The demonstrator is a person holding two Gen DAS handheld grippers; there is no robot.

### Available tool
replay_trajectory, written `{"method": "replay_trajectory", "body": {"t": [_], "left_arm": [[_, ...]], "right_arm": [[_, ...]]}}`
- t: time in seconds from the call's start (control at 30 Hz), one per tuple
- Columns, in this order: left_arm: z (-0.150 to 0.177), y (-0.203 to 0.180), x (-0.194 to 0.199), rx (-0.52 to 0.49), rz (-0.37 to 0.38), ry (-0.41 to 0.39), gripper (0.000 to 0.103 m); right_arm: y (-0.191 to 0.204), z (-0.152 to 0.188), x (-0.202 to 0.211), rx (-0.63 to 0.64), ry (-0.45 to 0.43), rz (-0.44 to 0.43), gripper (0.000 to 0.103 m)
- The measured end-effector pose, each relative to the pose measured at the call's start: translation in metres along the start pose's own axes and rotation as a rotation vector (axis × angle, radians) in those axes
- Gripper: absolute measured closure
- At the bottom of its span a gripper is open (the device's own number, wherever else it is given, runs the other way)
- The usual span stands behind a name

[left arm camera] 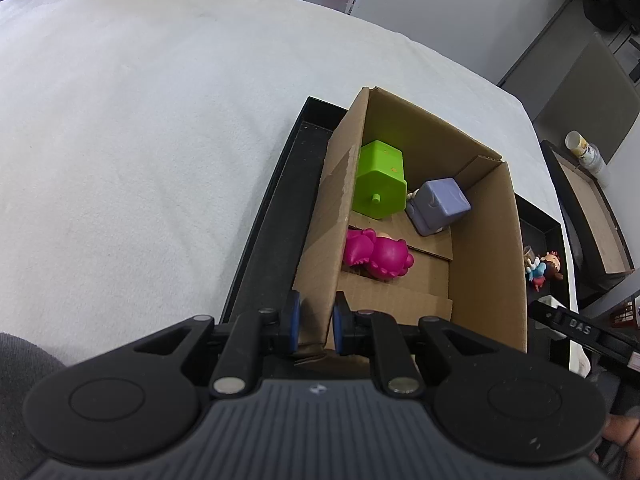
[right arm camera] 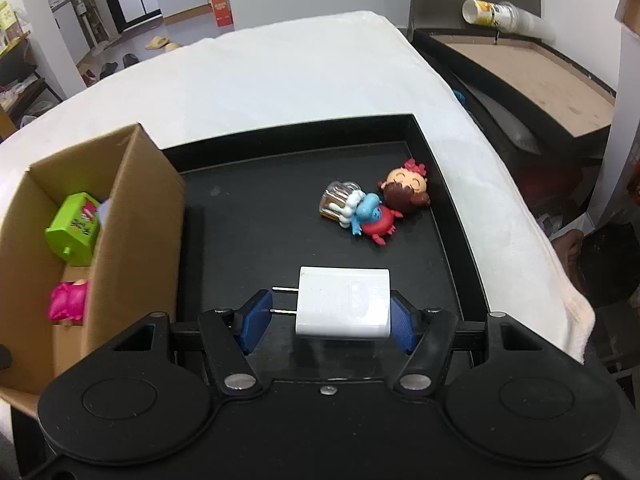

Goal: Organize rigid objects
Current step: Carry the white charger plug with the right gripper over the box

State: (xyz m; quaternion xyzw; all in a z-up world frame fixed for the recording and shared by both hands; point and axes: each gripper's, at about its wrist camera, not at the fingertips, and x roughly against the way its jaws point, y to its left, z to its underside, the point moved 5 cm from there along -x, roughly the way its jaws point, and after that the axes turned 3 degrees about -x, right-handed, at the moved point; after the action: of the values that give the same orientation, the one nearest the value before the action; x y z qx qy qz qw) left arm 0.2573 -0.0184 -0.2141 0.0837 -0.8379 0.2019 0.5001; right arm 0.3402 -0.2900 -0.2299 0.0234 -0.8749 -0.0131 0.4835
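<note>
Though unclamped, charger (right arm camera: pixel 343 303) between right gripper (right arm camera: pixel 326 317) pads.

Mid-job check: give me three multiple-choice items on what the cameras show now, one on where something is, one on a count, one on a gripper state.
1. Where does the white charger lie?
A. in the cardboard box
B. on the black tray, between the right gripper's fingers
C. on the white cloth

2. How many toys show inside the cardboard box?
A. one
B. three
C. five

3. What is the left gripper doing?
A. closed on the box's near wall
B. holding the green toy
C. wide open over the cloth

Answers:
1. B: the charger rests on the black tray, with the right gripper open around it.
2. B: green toy, purple toy and pink toy.
3. A: the cardboard edge sits between its pads.
</note>
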Motion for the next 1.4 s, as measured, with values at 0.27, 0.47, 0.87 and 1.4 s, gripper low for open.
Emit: {"method": "replay_trajectory", "body": {"t": [0.27,0.47,0.87,1.4], "left_arm": [[0.000,0.000,0.000,-0.003,-0.001,0.000,0.088],[0.000,-0.002,0.000,-0.020,-0.020,-0.006,0.089],[0.004,-0.011,0.000,-0.095,-0.097,-0.039,0.092],[0.006,-0.014,0.001,-0.108,-0.120,-0.065,0.093]], "right_arm": [[0.008,-0.003,0.024,0.004,-0.028,-0.021,0.042],[0.018,-0.008,0.040,0.014,-0.058,-0.043,0.042],[0.049,-0.018,0.064,0.058,-0.114,-0.087,0.042],[0.101,-0.013,0.078,0.151,-0.147,-0.165,0.042]]}}
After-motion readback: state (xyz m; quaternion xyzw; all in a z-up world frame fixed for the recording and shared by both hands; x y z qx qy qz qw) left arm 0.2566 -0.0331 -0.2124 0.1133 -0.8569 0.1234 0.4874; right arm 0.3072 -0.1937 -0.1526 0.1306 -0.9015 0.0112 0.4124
